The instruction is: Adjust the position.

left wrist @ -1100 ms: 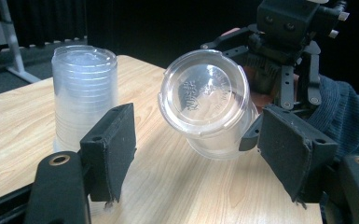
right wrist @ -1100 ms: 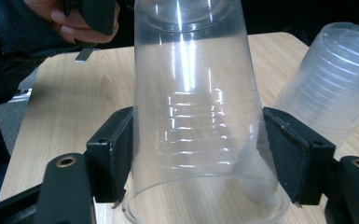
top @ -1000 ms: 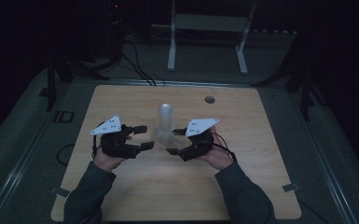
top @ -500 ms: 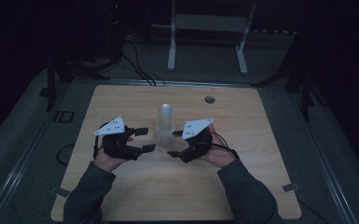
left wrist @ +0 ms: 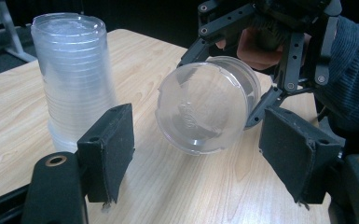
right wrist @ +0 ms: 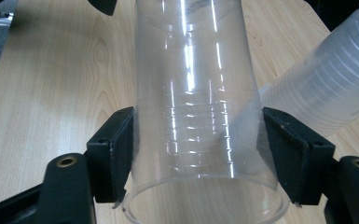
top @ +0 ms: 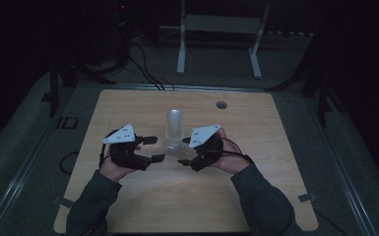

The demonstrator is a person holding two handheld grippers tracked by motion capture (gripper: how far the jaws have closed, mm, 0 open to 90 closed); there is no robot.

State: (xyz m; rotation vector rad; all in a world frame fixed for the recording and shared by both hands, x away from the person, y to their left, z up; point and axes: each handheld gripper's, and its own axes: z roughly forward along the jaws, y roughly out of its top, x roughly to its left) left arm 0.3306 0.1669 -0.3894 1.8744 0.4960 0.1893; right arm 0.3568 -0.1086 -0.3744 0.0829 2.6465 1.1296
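Note:
An upside-down stack of clear plastic cups (top: 174, 124) stands mid-table, also in the left gripper view (left wrist: 74, 79) and the right gripper view (right wrist: 328, 86). My right gripper (top: 187, 156) is shut on a single clear cup (top: 176, 149) held sideways just in front of the stack. Both pads press the cup's (right wrist: 196, 93) walls near its rim. The cup's base (left wrist: 203, 114) faces my left gripper (left wrist: 196, 158), which is open with nothing between its fingers. In the high view the left gripper (top: 152, 149) sits a short way left of the cup.
The wooden table (top: 256, 128) has a round cable hole (top: 221, 104) at the back right. A white metal stand (top: 216, 24) and cables lie on the dark floor beyond the far edge. Both forearms enter from the near edge.
My right gripper has drifted slightly left and down with the cup. The left gripper has barely moved.

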